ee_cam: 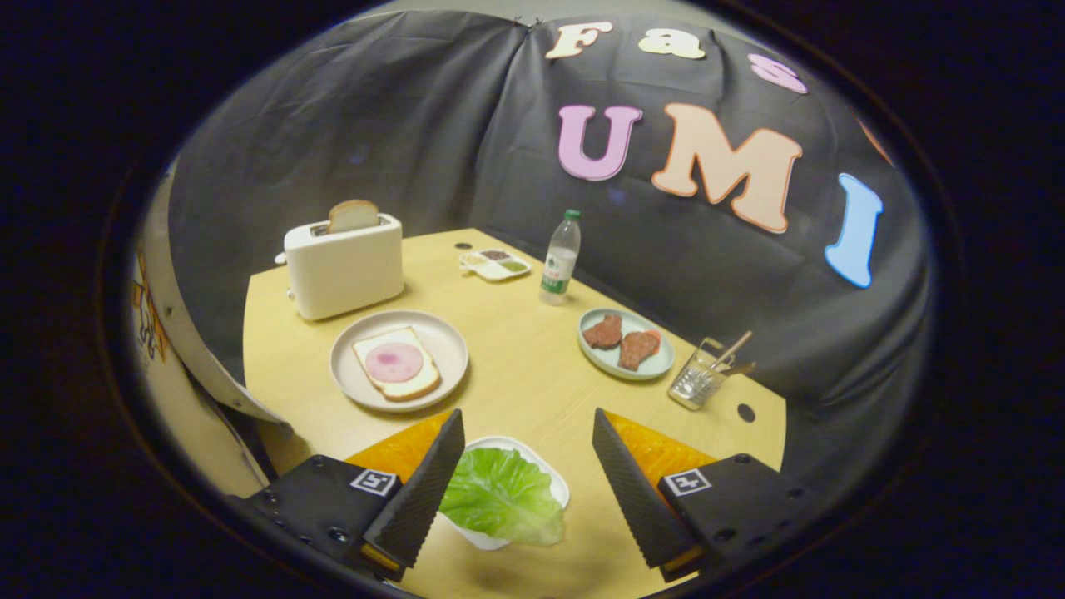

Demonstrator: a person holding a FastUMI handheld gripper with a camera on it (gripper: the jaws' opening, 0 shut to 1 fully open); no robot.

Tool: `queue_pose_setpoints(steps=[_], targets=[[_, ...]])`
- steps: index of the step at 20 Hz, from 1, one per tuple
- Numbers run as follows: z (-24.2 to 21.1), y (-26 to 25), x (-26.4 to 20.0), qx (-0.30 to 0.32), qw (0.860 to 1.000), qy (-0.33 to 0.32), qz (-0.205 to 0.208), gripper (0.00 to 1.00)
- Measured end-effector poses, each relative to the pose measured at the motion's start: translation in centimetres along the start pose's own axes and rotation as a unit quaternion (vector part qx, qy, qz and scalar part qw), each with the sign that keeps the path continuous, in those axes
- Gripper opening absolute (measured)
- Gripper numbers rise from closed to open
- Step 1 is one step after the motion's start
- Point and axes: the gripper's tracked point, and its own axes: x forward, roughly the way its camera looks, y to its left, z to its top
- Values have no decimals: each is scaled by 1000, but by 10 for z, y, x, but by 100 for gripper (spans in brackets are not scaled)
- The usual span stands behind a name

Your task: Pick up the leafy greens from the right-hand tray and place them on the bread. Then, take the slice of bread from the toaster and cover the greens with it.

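Hand-held gripper (528, 437) held wide open; crinkled greens (502, 497) in white tray (556, 480) seen between ridged fingers (426, 489).

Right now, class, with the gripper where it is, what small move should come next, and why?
Probably ease the gripper down and slightly forward over the leafy greens. Its fingers are spread open, and the leaf lies in its white tray between them, nearer the left finger. Nothing is gripped yet, and the bread with ham on the plate beyond has no greens on it.
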Motion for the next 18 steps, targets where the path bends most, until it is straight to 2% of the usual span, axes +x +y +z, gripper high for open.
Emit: queue_pose_setpoints(steps=[9, 18], targets=[[-75, 15, 37, -24, 994, 87, 59, 100], [-119, 23, 59, -28, 984, 145, 99, 100]])
